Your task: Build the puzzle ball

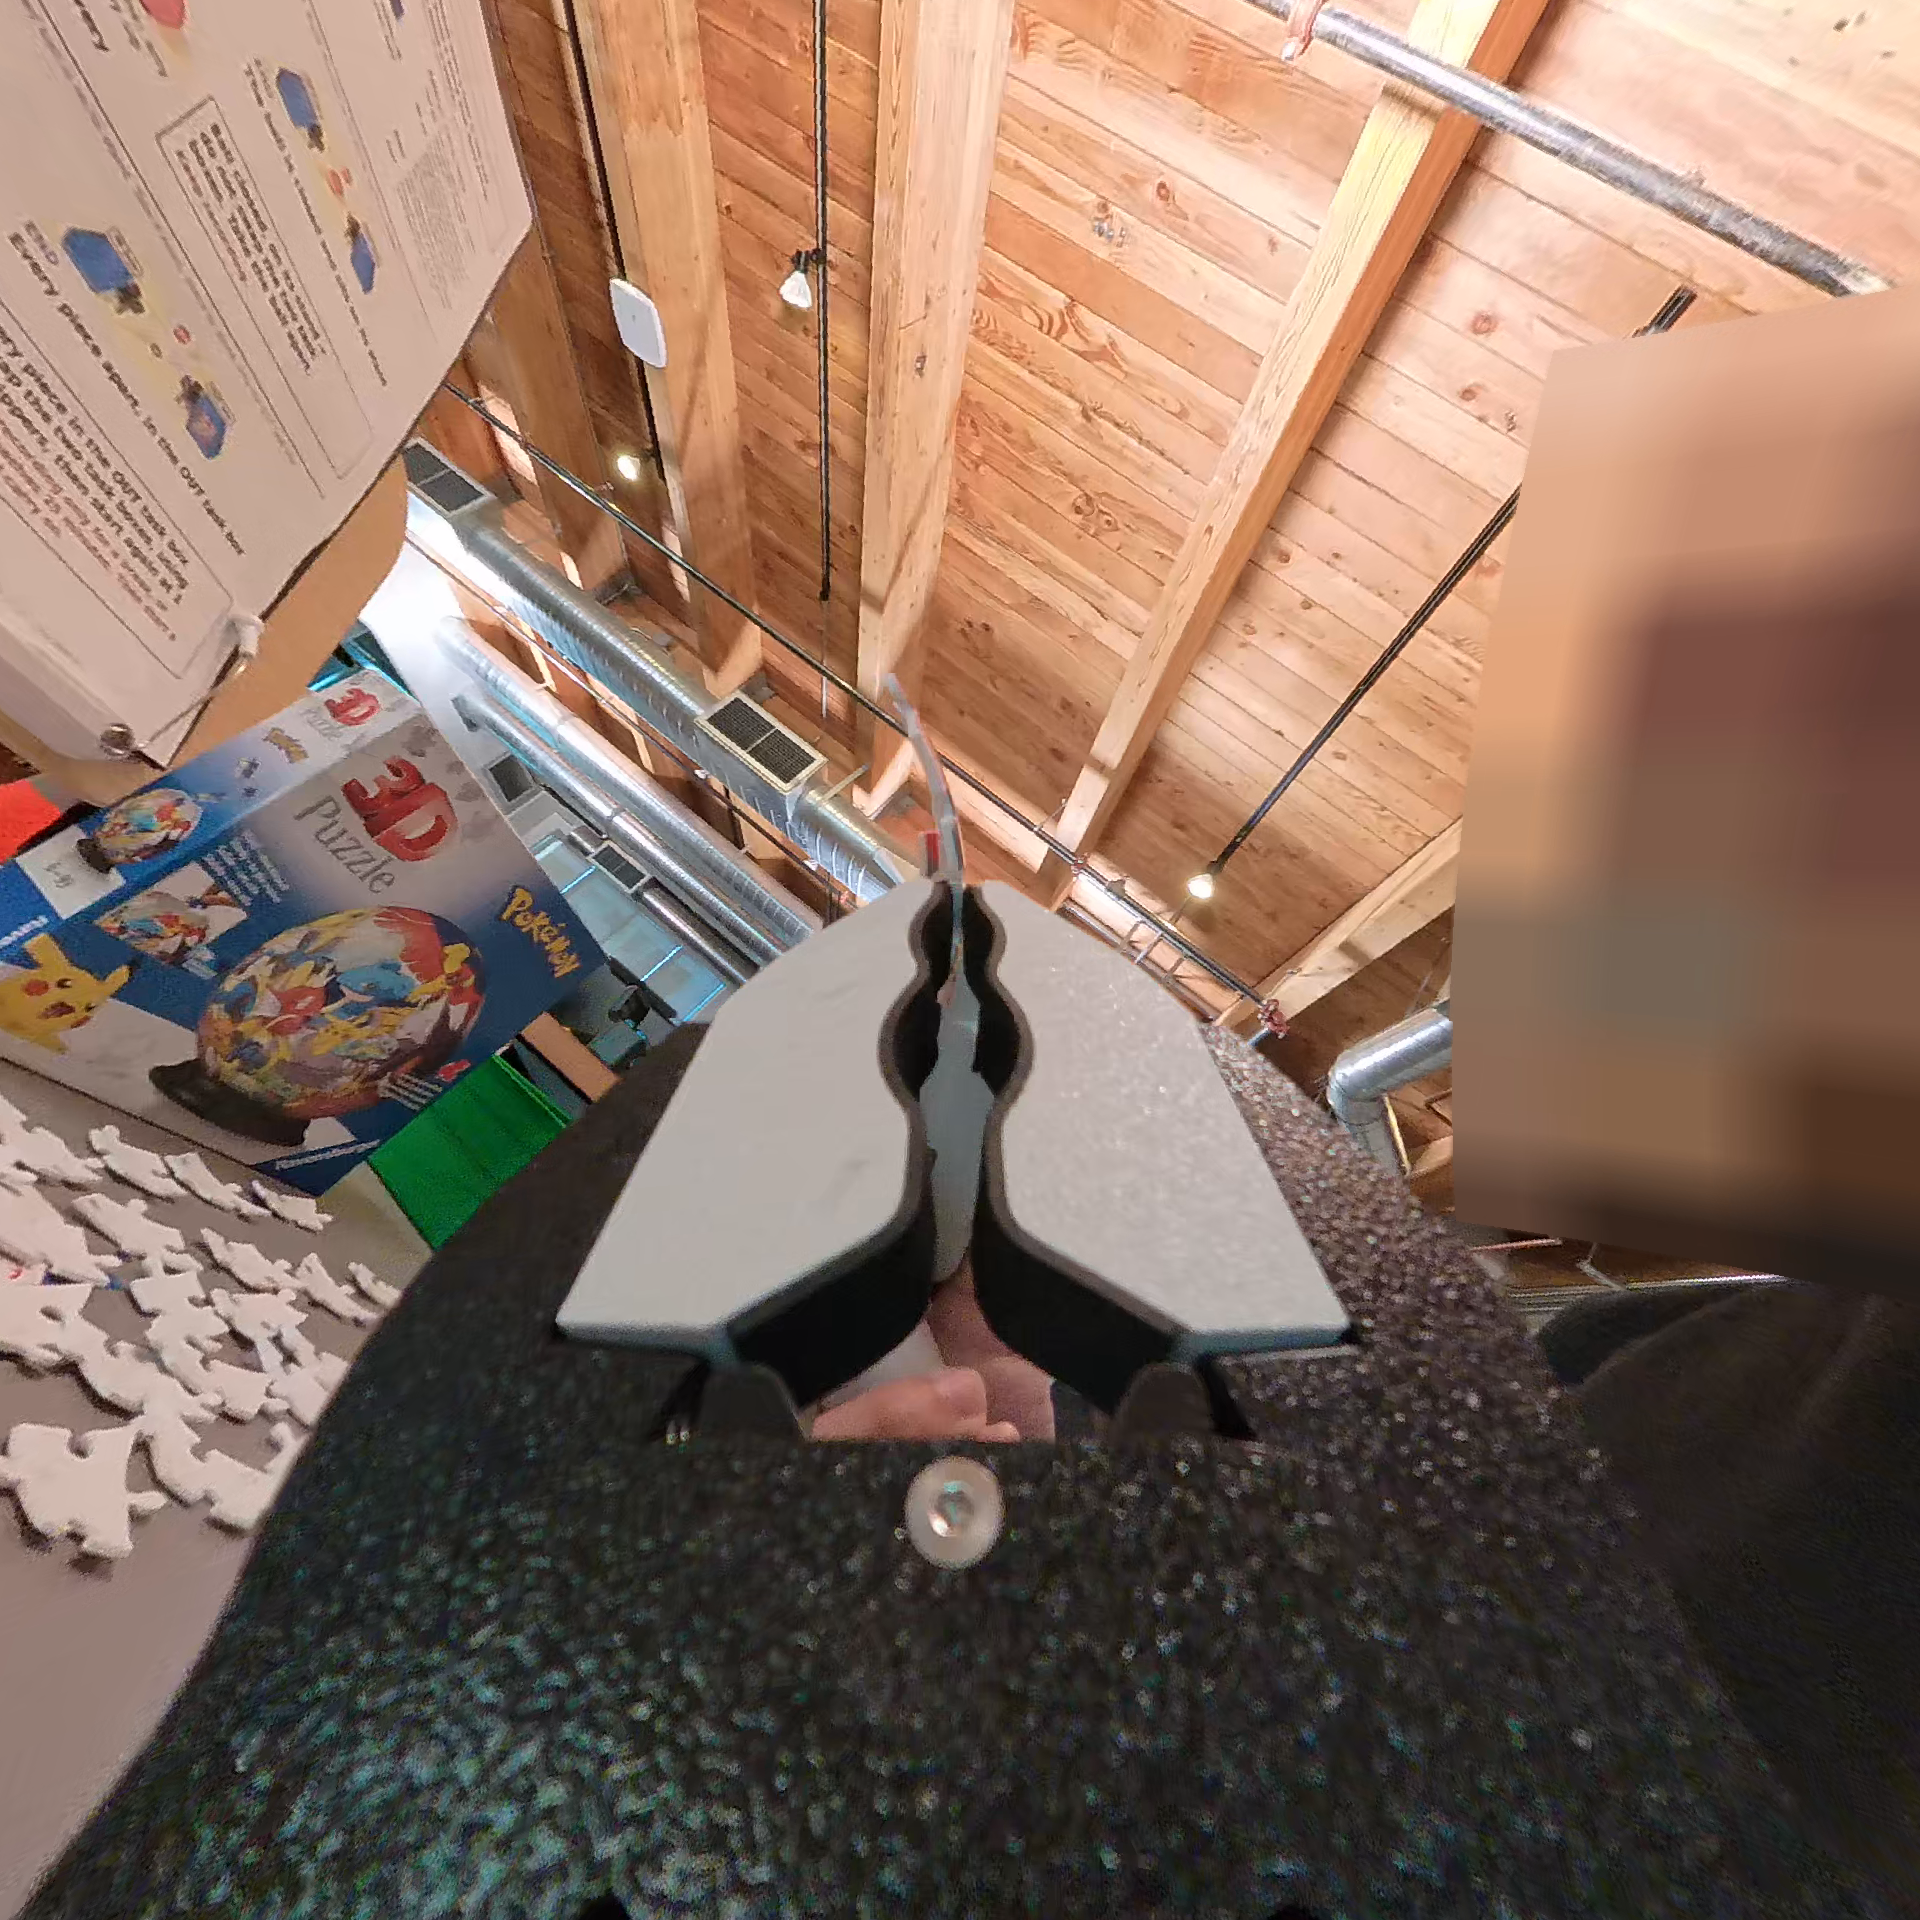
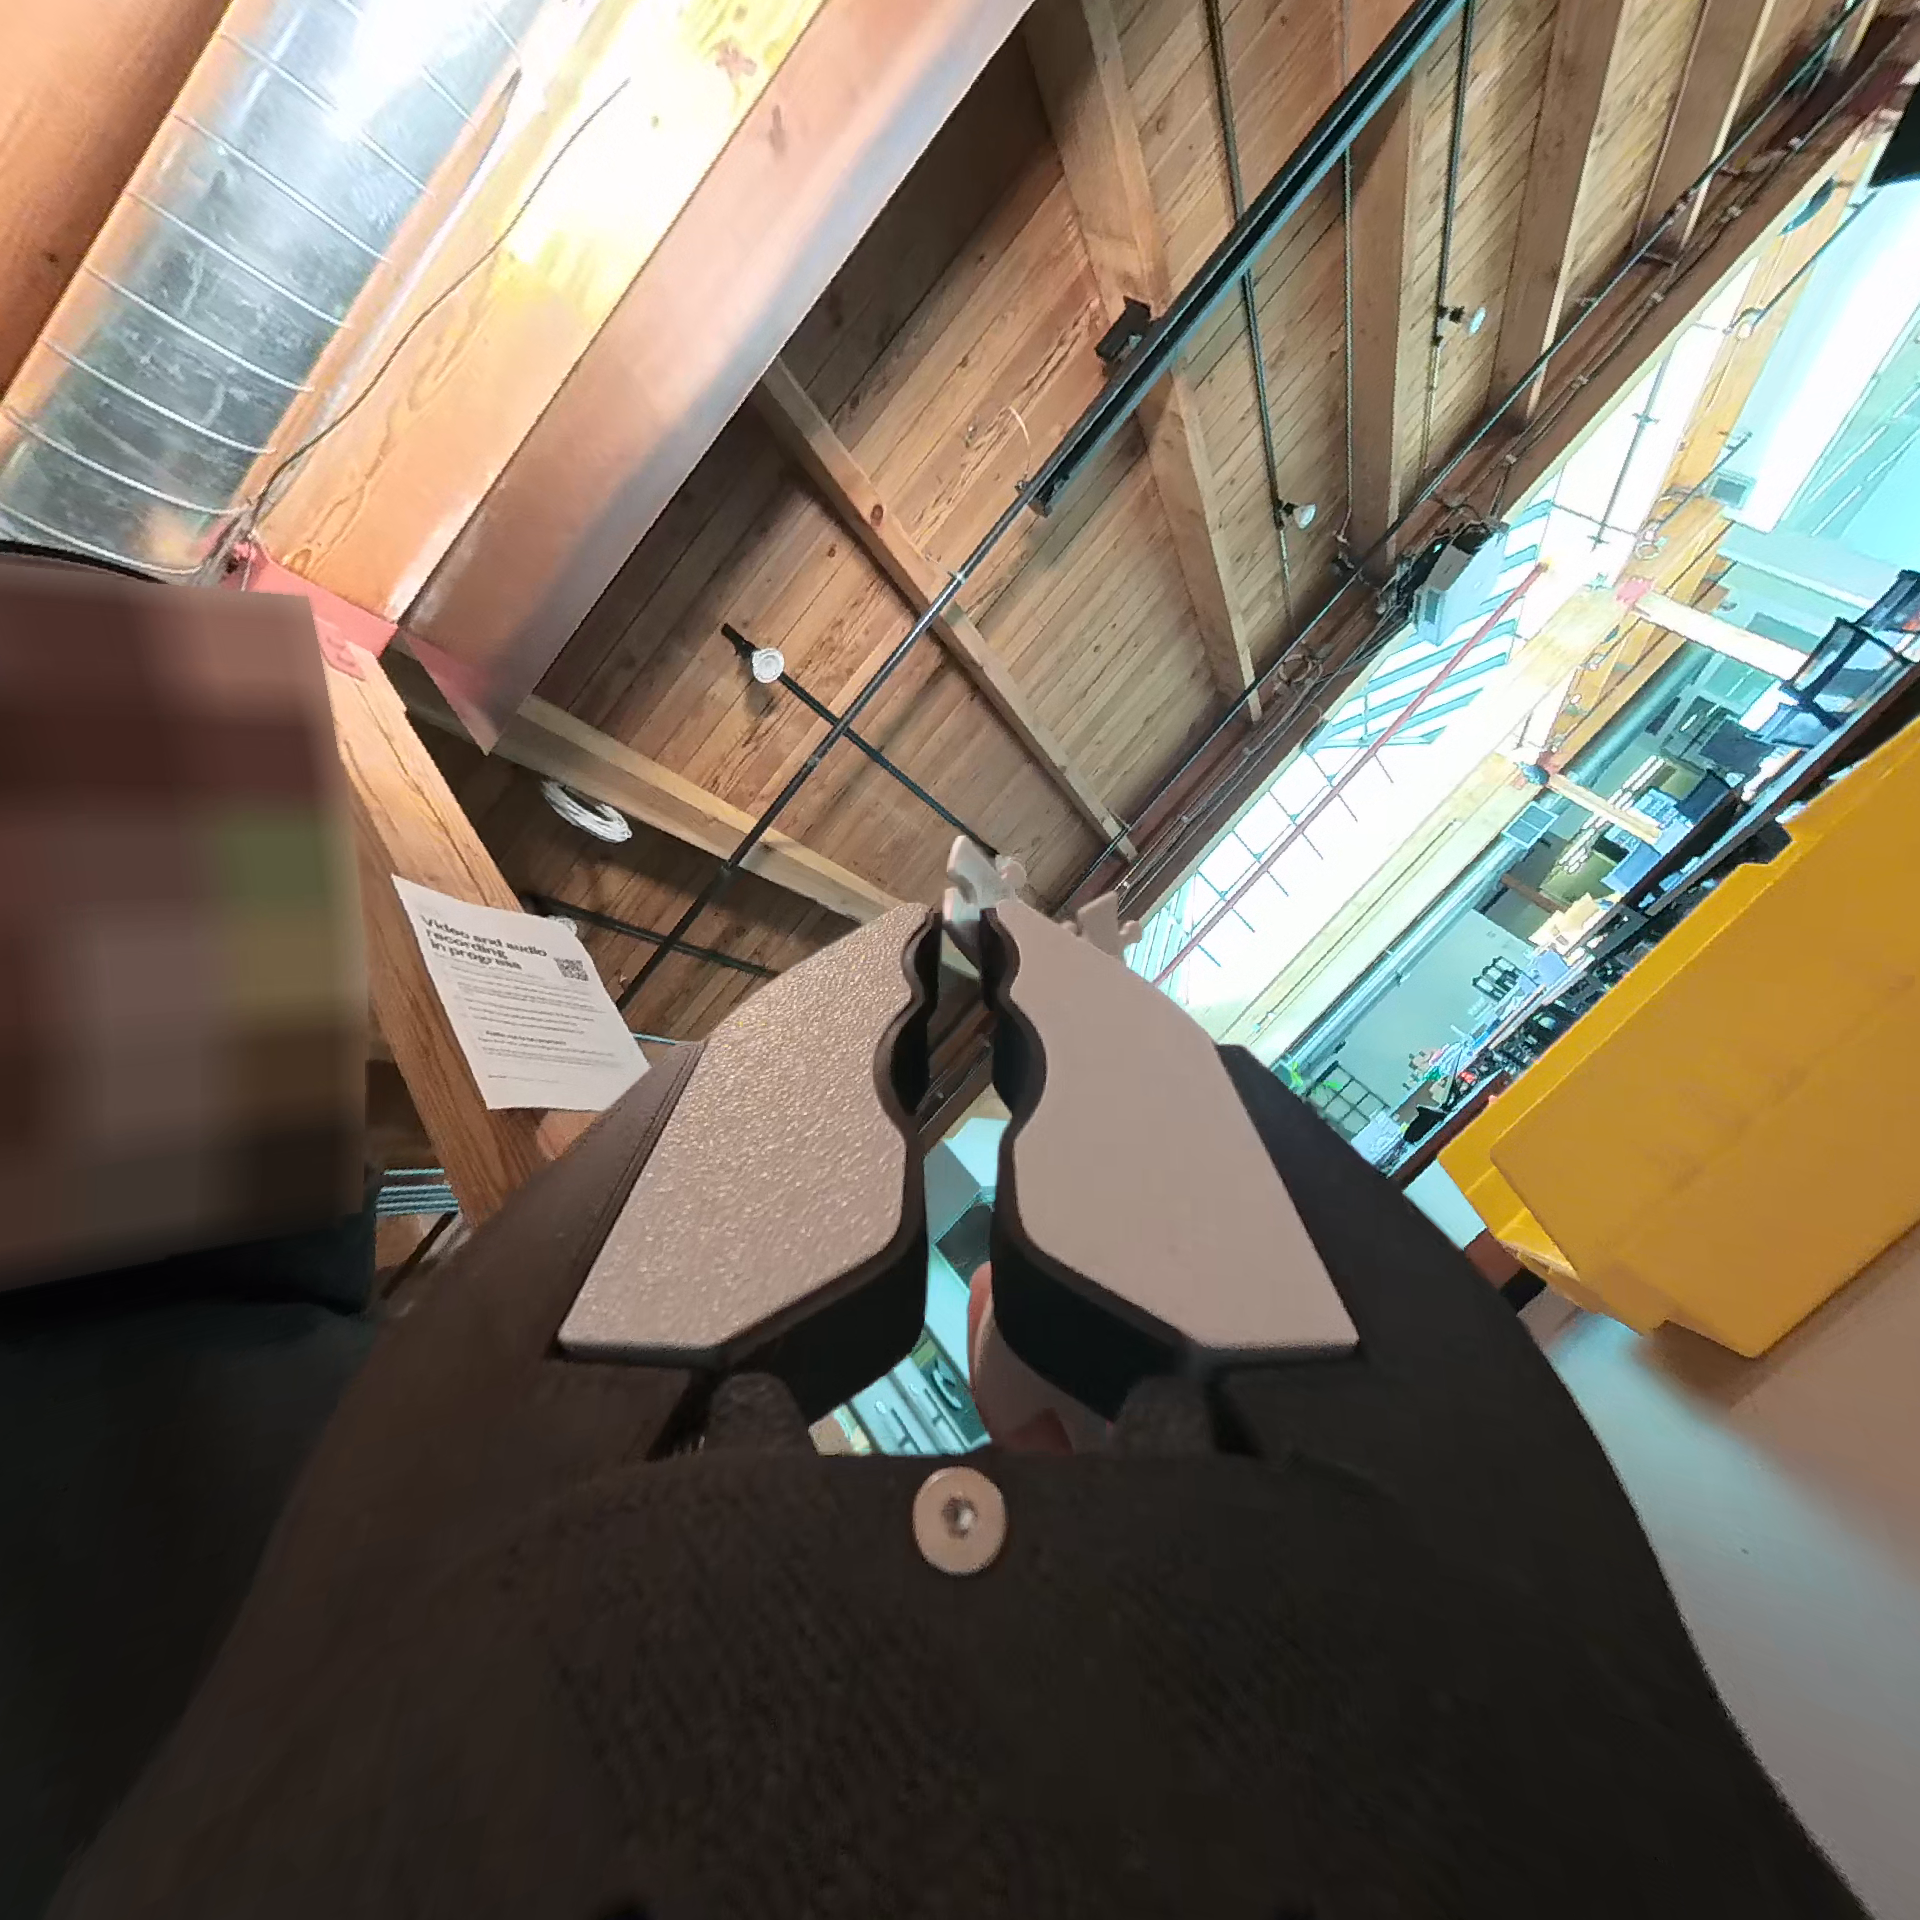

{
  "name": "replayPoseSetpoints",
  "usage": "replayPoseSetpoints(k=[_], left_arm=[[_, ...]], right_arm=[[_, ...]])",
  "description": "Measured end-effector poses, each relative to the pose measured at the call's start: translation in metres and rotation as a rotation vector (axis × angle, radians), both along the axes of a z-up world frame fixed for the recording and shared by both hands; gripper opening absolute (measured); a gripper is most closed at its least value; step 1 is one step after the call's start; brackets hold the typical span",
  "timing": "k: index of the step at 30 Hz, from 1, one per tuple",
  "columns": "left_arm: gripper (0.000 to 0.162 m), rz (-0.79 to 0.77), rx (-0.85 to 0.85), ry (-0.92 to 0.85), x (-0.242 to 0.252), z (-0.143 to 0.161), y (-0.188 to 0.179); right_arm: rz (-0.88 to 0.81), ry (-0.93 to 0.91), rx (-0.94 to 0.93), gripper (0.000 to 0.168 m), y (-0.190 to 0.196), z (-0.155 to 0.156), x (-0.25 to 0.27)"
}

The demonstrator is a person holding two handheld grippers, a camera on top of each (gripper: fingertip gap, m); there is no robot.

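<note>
1. Wooden ceiling (image 1: 1091,416) with joists, planks and a metal duct (image 1: 665,717) fills the background of both wrist views; both cameras tilt upward.
2. Left hand-held gripper (image 1: 961,891): jaws clenched on a thin curved puzzle piece (image 1: 935,790), seen edge-on, running between the fingers and sticking out beyond the tips.
3. Lower left of the left hand-held gripper: grey counter (image 1: 125,1621) strewn with loose white puzzle pieces (image 1: 156,1299), blank side up.
4. Puzzle box (image 1: 312,935), blue with a picture of the finished ball, stands at the far edge of those pieces, to the left of the left hand-held gripper.
5. Printed instruction card (image 1: 239,291) hangs above the box, upper left of the left wrist view.
6. Right hand-held gripper (image 2: 964,914): jaws nearly together, pinching a white puzzle piece (image 2: 971,868) at the tips; its knobbed edge pokes past the fingertips.
7. Yellow bin (image 2: 1714,1091) sits to the right of the right hand-held gripper.
8. White paper notice (image 2: 520,1008) is fixed to a wooden post (image 2: 436,883) left of the right hand-held gripper.
9. Whether the two held pieces touch each other: cannot tell.
</note>
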State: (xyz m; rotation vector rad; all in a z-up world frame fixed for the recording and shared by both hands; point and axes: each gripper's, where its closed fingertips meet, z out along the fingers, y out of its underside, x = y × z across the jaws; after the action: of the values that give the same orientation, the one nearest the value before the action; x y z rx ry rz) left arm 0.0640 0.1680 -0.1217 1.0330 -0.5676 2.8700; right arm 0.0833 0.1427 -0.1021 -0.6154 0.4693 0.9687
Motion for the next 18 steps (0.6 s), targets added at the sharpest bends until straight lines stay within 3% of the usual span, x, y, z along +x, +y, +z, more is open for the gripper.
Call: replayPoseSetpoints(k=[6, 14, 18], left_arm=[[0.001, -0.048, -0.010, -0.036, -0.003, 0.002, 0.001], [0.001, -0.080, 0.017, -0.080, -0.005, 0.001, 0.000], [0.001, -0.059, 0.035, -0.068, -0.004, -0.002, 0.001]], right_arm=[[0.080, 0.035, 0.031, 0.006, 0.000, 0.002, -0.001], [0.340, 0.342, 0.169, 0.003, 0.003, -0.007, 0.004], [0.381, 0.395, 0.189, 0.004, 0.004, -0.009, 0.005]])
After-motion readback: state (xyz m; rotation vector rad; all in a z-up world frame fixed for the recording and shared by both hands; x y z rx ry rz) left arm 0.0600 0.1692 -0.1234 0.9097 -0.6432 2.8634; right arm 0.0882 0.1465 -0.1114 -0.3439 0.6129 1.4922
